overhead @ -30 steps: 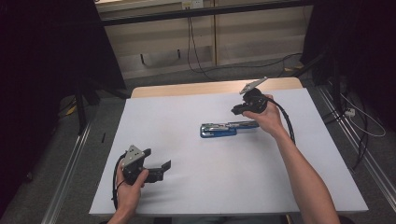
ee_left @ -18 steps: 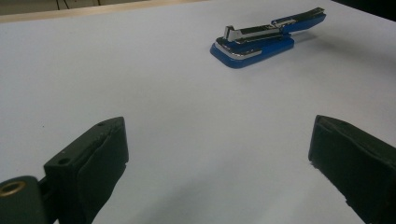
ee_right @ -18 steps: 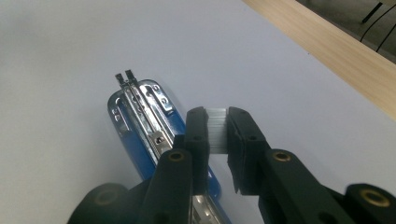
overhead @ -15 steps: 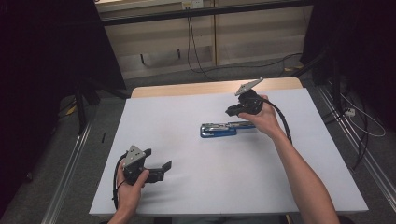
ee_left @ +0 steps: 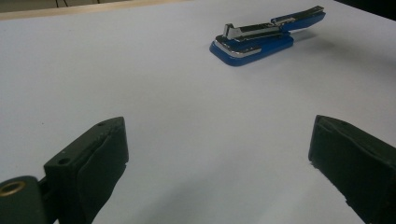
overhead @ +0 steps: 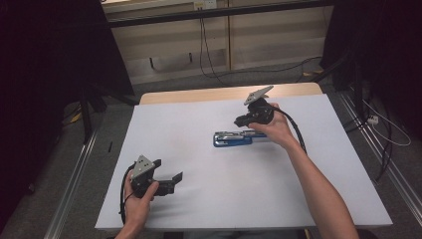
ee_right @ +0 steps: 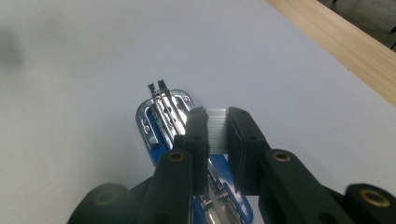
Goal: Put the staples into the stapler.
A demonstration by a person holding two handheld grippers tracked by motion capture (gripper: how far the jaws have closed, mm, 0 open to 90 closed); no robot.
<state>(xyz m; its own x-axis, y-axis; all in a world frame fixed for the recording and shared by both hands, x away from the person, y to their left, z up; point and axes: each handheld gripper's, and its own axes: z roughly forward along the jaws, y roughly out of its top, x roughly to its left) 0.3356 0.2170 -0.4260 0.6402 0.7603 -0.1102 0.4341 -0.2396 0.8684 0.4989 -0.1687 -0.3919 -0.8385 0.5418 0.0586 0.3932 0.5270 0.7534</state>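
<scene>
The right tool (ee_right: 216, 128) pinches a strip of staples (ee_right: 215, 130) between nearly closed jaws, just above the opened blue stapler (overhead: 238, 138) lying mid-bench. The left tool (overhead: 166, 172) rests wide open and empty on the white bench (overhead: 199, 199), well apart from the stapler.

A white sheet (overhead: 199, 149) covers nearly the whole surface, leaving a strip of pale wood (overhead: 199, 94) bare along the far edge. Beyond that, black cables (overhead: 204, 50) hang down a beige wall panel and trail over the grey floor (overhead: 278, 74). Dark curtains (overhead: 45, 74) close in both sides.
</scene>
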